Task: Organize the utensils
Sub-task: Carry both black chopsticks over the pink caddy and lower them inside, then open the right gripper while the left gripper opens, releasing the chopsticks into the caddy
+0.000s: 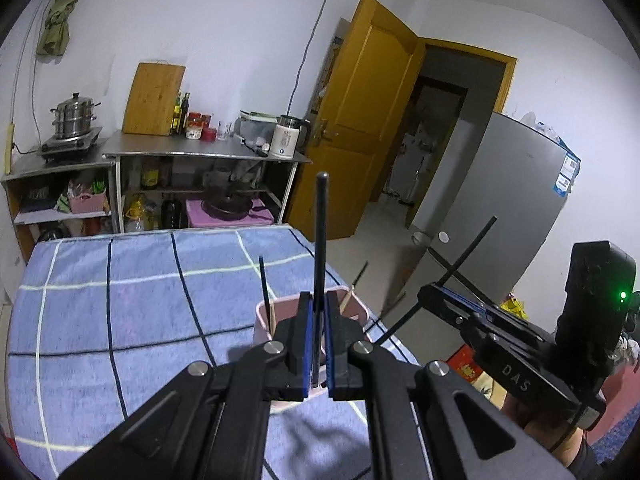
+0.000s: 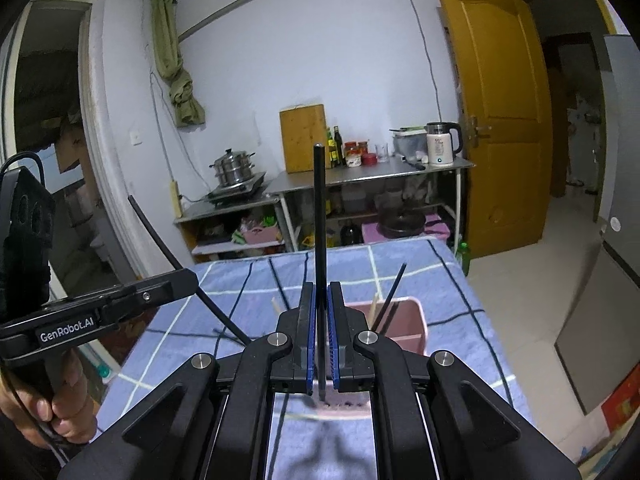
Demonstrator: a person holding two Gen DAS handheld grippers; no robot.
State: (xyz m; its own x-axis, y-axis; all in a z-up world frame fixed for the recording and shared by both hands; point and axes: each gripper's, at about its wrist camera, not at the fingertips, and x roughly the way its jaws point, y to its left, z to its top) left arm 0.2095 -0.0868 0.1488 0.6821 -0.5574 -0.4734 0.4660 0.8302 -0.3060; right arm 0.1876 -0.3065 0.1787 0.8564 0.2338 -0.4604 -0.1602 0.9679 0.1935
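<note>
The left gripper [image 1: 319,344] grasps 1 black chopstick [image 1: 320,248] upright. The right gripper [image 2: 320,340] clenches another black chopstick [image 2: 319,240] above the pink bin [image 2: 416,320] at the table's [image 2: 460,300] edge.

Blue checked cloth [image 1: 120,300]; steel steamer pot [image 1: 74,116], wooden cutting board [image 1: 154,98], white kettle [image 1: 286,136]; yellow door [image 1: 360,120], grey fridge [image 1: 500,200]

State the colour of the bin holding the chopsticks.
Pink bin, clearest in the right wrist view.
</note>
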